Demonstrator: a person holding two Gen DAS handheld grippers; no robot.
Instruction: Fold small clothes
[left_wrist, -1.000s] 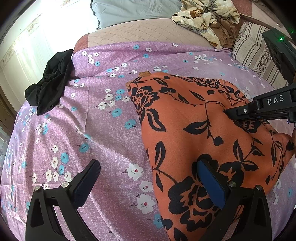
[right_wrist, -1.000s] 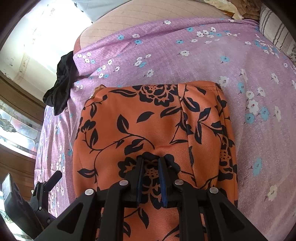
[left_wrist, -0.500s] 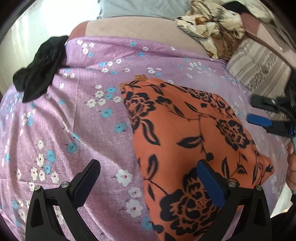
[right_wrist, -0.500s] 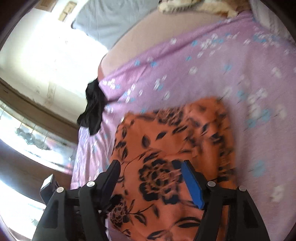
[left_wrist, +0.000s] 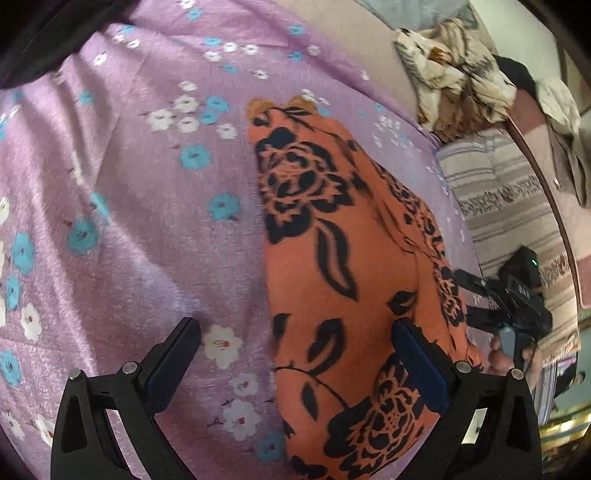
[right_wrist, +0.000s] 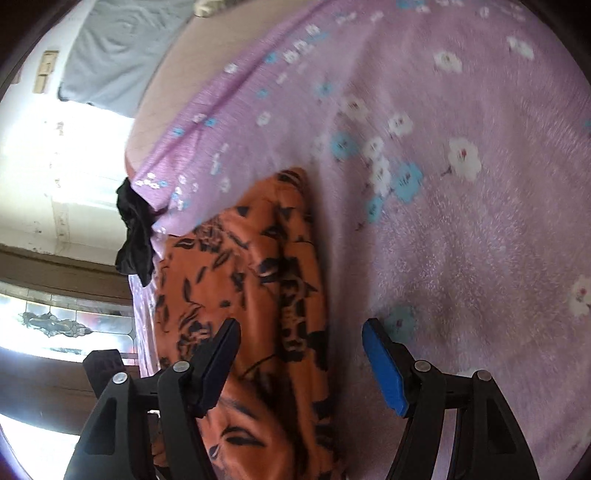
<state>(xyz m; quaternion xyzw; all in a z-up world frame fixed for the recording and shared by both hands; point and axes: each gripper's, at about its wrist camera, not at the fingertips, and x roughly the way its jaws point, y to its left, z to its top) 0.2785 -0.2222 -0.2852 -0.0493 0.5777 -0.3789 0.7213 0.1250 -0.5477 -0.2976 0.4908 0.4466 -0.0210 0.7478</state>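
A lilac bedsheet printed with white and blue flowers (left_wrist: 129, 221) covers the bed and fills most of both views. On it lies the orange garment with a black rose-and-leaf print (left_wrist: 332, 258), already folded into a long narrow strip; its long axis runs away from both cameras toward the far edge of the bed. A crumpled black cloth (right_wrist: 135, 236) hangs at the far corner of the sheet, well apart from the strip, and a heap of cream and brown laundry (left_wrist: 454, 77) sits beyond the sheet by a striped pillow (left_wrist: 506, 206).

The left gripper (left_wrist: 295, 362) stands wide open, empty, straddling the strip's left long edge: one finger over bare sheet, the other over the orange cloth. The right gripper (right_wrist: 299, 362) has just been opening and now stands wide; it straddles the opposite long edge, its black finger over the fabric and its blue pad over sheet, pressing on nothing.

Both grippers sit at the strip's near end, so either could reach it about equally. The likely next fold carries that near end along the long axis toward the far end.
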